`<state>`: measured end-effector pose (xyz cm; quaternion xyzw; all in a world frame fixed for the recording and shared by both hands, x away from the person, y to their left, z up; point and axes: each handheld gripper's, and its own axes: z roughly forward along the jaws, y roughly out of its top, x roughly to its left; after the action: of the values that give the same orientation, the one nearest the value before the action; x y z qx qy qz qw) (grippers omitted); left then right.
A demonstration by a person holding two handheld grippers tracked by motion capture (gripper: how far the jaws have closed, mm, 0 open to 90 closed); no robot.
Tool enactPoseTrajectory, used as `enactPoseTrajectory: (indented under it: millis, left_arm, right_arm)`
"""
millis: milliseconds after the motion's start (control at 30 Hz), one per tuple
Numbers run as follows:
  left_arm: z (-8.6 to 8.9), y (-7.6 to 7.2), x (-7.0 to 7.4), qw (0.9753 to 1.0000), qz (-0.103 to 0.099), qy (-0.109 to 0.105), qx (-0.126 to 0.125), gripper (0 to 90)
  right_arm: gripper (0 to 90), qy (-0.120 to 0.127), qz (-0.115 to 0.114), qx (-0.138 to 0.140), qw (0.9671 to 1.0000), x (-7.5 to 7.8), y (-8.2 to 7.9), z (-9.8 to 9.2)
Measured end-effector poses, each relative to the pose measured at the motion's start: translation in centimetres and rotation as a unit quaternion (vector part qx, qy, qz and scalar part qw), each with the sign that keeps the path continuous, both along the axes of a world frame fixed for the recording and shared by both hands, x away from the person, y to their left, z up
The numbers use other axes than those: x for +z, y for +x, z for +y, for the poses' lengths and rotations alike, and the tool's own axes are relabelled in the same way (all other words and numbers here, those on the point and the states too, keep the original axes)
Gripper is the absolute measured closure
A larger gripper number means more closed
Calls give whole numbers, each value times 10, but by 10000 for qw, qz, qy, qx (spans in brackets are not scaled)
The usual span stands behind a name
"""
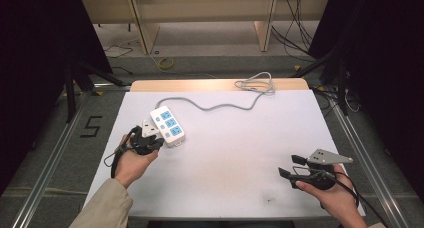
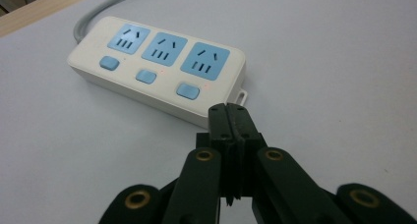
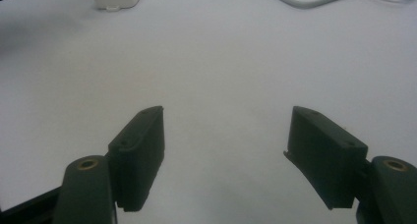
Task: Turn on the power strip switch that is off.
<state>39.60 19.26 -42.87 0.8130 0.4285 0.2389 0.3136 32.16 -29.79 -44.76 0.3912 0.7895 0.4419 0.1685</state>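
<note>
A white power strip point(image 1: 167, 124) with three blue sockets and three blue switches lies on the white table, left of centre; its grey cable point(image 1: 220, 106) runs to the far edge. In the left gripper view the power strip point(image 2: 157, 67) sits just beyond my left gripper point(image 2: 228, 111), whose jaws are pressed together with nothing between them, tips close to the strip's near end. My left gripper point(image 1: 159, 140) is held right beside the strip. My right gripper point(image 1: 289, 166) hovers at the front right, open and empty; its fingers point(image 3: 142, 135) frame bare table.
The white table sheet point(image 1: 240, 138) covers a wooden top point(image 1: 200, 84). The cable coils in a loop point(image 1: 257, 83) at the far edge. Beyond are floor, loose cables and wooden shelf legs point(image 1: 142, 28). A small dark mark point(image 1: 270, 199) lies near the front.
</note>
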Motion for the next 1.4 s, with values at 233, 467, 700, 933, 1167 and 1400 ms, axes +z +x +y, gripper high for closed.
enactPoseTrajectory:
  millis: [233,467,700,933,1167,1400]
  left_arm:
    - [1,15,0,10000,-26,64,45,900]
    - [4,22,0,9999,-14,133,83,900]
    - [7,27,3,9997,-117,134,151,900]
    - [5,36,0,9995,-113,239,146,900]
    - [3,43,-2,9989,-163,419,121,900]
    - [2,50,-4,9986,-144,498,104,900]
  right_arm:
    - [305,-11,-1,35,10000,0,-1,0]
    - [304,-11,17,14,10000,-1,0,-1]
    - [304,-3,27,-3,10000,-1,0,0]
    - [305,13,12,-26,10000,-1,0,-1]
    - [305,23,6,-21,10000,0,0,-1]
    - [305,28,-4,-17,10000,0,-1,-1]
